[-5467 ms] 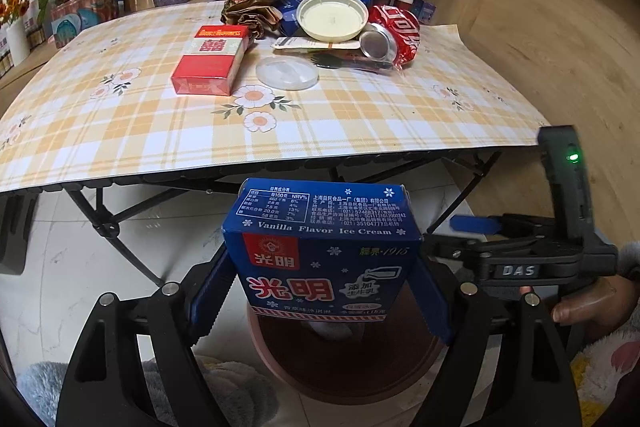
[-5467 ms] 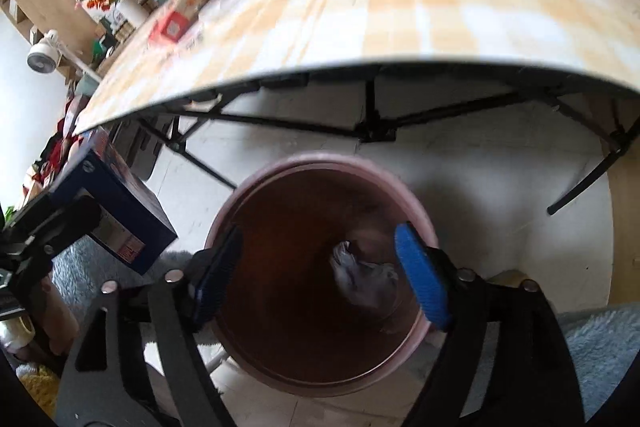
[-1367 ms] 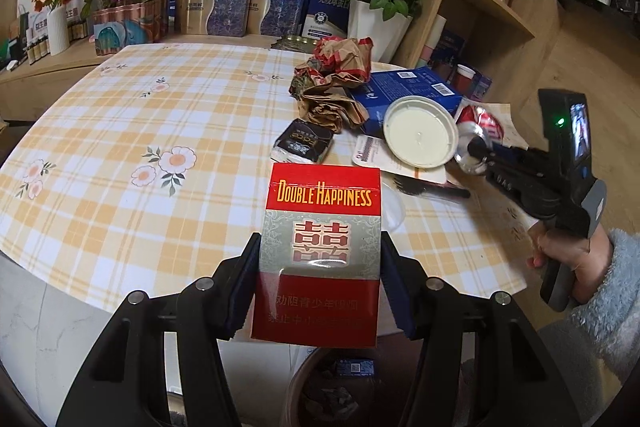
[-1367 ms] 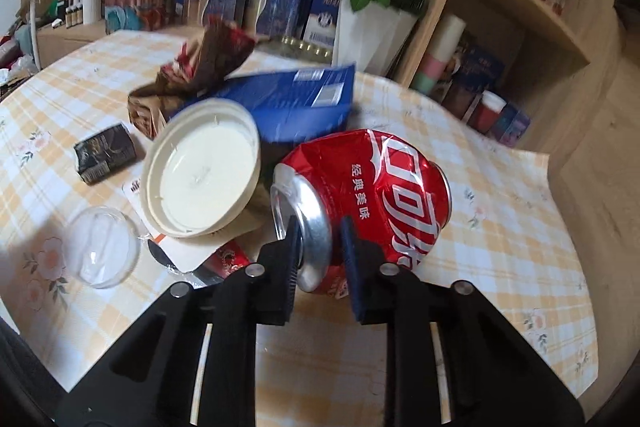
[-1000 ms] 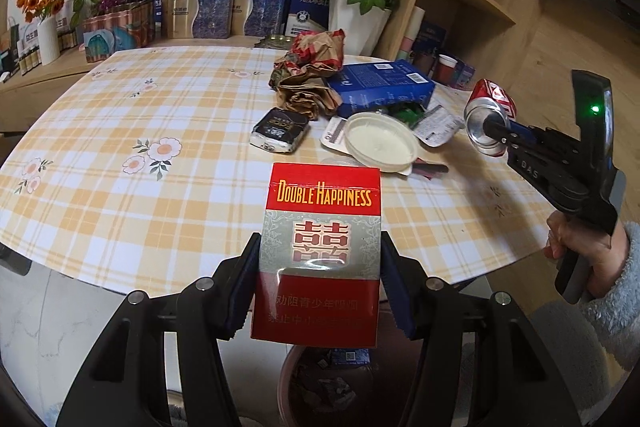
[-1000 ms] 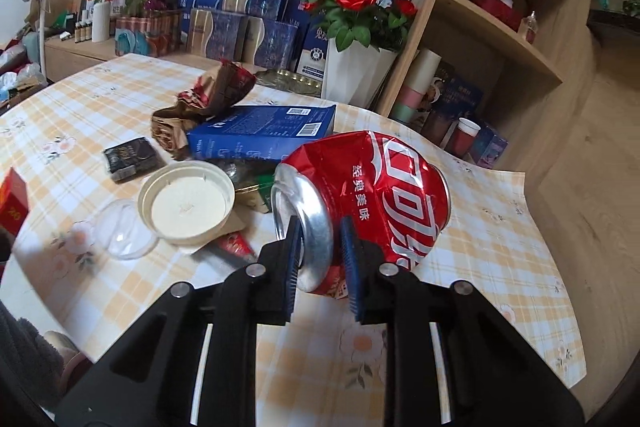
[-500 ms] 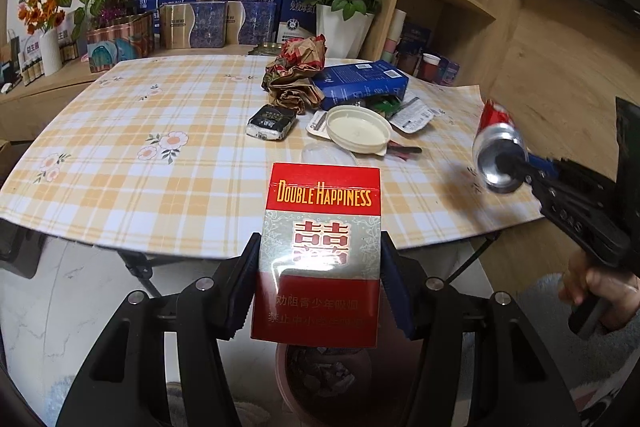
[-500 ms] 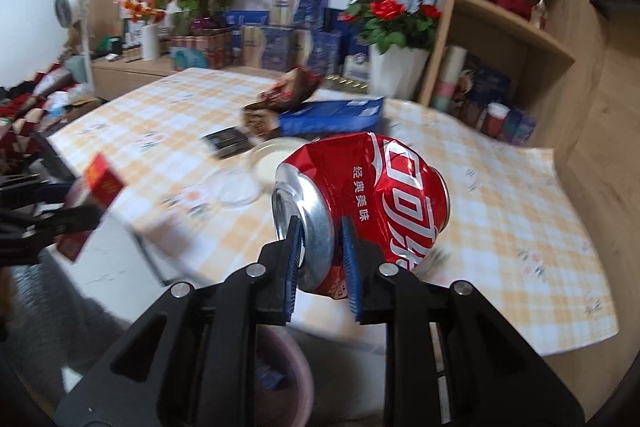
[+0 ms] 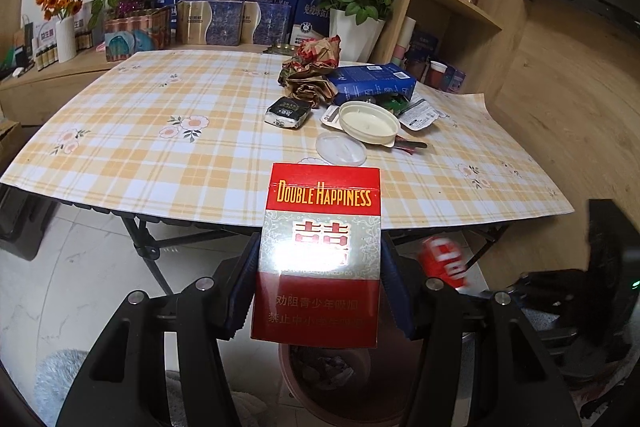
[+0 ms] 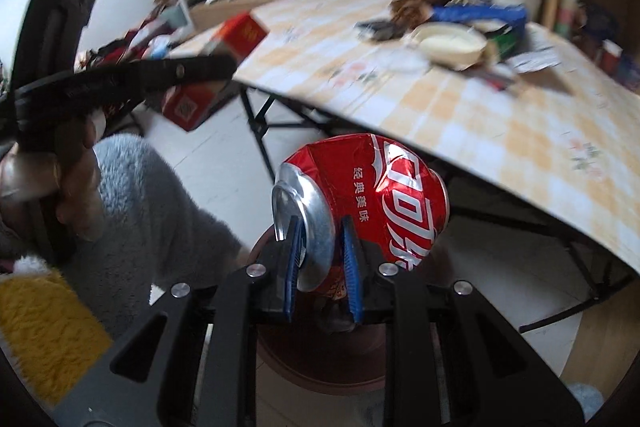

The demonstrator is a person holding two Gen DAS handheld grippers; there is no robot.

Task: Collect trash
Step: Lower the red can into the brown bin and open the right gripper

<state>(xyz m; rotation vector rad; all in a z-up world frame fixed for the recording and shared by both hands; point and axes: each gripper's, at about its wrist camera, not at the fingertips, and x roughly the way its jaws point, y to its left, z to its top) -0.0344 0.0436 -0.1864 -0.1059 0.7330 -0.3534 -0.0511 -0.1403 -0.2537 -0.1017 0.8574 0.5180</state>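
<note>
We hold the crushed can [image 10: 360,203], light, thin-walled and slippery, pinched by its rim in the right gripper [image 10: 320,259] above the bin [image 10: 320,367], while our left gripper [image 9: 316,291] clamps the stiff red carton [image 9: 320,251] by its sides.

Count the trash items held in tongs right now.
2. The left tongs grip a red cigarette pack; the right tongs pinch a crushed red can by its rim. Both hang above the bin. More trash remains on the table.
</note>
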